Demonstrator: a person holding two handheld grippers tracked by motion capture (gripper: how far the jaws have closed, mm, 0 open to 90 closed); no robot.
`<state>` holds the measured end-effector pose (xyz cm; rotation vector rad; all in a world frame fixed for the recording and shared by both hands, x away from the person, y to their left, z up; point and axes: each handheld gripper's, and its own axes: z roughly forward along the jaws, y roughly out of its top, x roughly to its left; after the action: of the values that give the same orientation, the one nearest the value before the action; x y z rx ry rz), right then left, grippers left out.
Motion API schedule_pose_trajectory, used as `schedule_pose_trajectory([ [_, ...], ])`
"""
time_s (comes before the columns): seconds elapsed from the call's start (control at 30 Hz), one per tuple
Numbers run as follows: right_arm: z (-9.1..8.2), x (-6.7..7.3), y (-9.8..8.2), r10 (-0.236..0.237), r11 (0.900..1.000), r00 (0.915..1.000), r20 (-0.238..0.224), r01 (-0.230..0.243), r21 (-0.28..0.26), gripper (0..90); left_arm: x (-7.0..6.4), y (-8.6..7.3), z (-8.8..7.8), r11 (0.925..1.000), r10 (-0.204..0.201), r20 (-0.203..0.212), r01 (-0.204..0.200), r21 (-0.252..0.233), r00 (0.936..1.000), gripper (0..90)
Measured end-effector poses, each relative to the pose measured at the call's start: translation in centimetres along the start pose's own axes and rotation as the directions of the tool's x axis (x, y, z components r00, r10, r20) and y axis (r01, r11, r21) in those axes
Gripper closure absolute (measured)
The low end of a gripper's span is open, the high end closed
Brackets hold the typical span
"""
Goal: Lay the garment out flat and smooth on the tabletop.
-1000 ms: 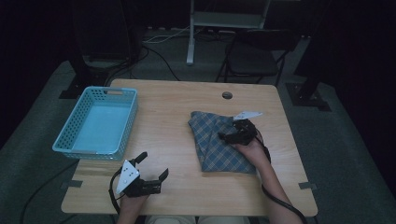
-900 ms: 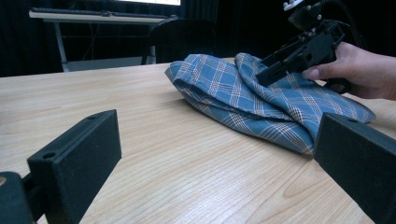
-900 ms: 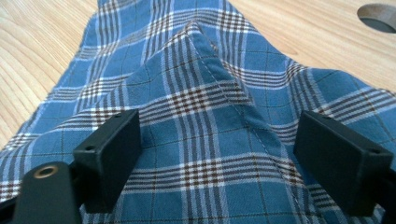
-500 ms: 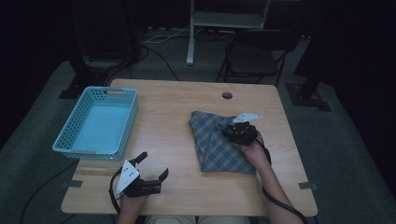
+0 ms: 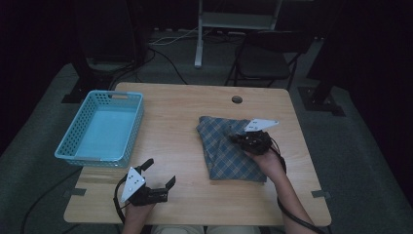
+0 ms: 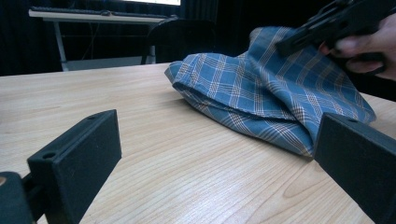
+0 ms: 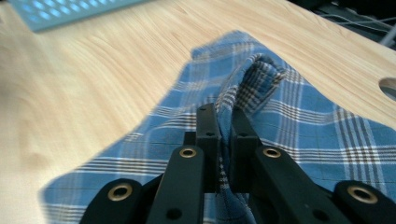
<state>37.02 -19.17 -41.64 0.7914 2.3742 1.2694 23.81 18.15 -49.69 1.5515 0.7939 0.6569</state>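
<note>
A blue plaid cloth (image 5: 225,155) lies folded on the right half of the wooden table (image 5: 180,117). My right gripper (image 5: 239,139) is over its upper right part, and its jaws have just been closing with the fabric between them. In the right gripper view the right gripper (image 7: 224,122) pinches a raised fold of the cloth (image 7: 308,135) and lifts it a little off the table. My left gripper (image 5: 159,171) rests near the front edge, open and holding nothing. In the left gripper view the left gripper (image 6: 210,158) faces the cloth (image 6: 252,88) from a distance.
A light blue plastic basket (image 5: 134,127) stands at the table's left, and its rim (image 7: 70,11) edges the right gripper view. A round cable hole (image 5: 237,99) sits near the far edge. A dark chair (image 5: 265,53) and a desk frame stand behind the table.
My right gripper has closed on the cloth and risen slightly, drawing a fold up with it. The left gripper has stayed where it was.
</note>
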Motion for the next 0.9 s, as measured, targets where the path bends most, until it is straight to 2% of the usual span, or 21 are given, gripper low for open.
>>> schedule_pose_trajectory([
  [0.17,-2.1,1.1,0.4,-0.004,0.999,0.9999,-0.01,0.004,-0.051,85.8,0.0,0.0,0.0,1.0,-0.002,0.0,0.002,0.0,1.0,1.7],
  [0.33,-3.8,2.5,0.0,-0.022,0.998,0.9998,0.001,0.022,-0.054,85.8,0.0,0.0,0.0,1.0,0.0,0.0,0.0,0.004,1.0,1.7],
  [0.47,-5.2,4.0,-0.6,-0.028,0.996,0.9996,-0.002,0.028,-0.088,85.7,0.1,0.0,0.0,1.0,-0.004,0.003,0.004,0.005,1.0,1.7],
  [0.67,-6.8,6.8,-1.8,-0.067,0.992,0.9977,-0.005,0.066,-0.104,85.7,0.0,0.0,0.0,1.0,-0.003,-0.002,0.003,0.002,1.0,1.6],
  [0.8,-7.9,8.5,-3.0,-0.06,0.992,0.9982,0.006,0.061,-0.111,85.7,0.0,0.0,0.0,1.0,-0.003,-0.003,0.003,0.001,1.0,1.7],
  [0.9,-8.5,9.6,-4.3,-0.045,0.993,0.9989,-0.013,0.043,-0.108,85.6,0.0,0.0,0.0,1.0,-0.001,-0.004,0.001,0.003,1.0,1.7],
])
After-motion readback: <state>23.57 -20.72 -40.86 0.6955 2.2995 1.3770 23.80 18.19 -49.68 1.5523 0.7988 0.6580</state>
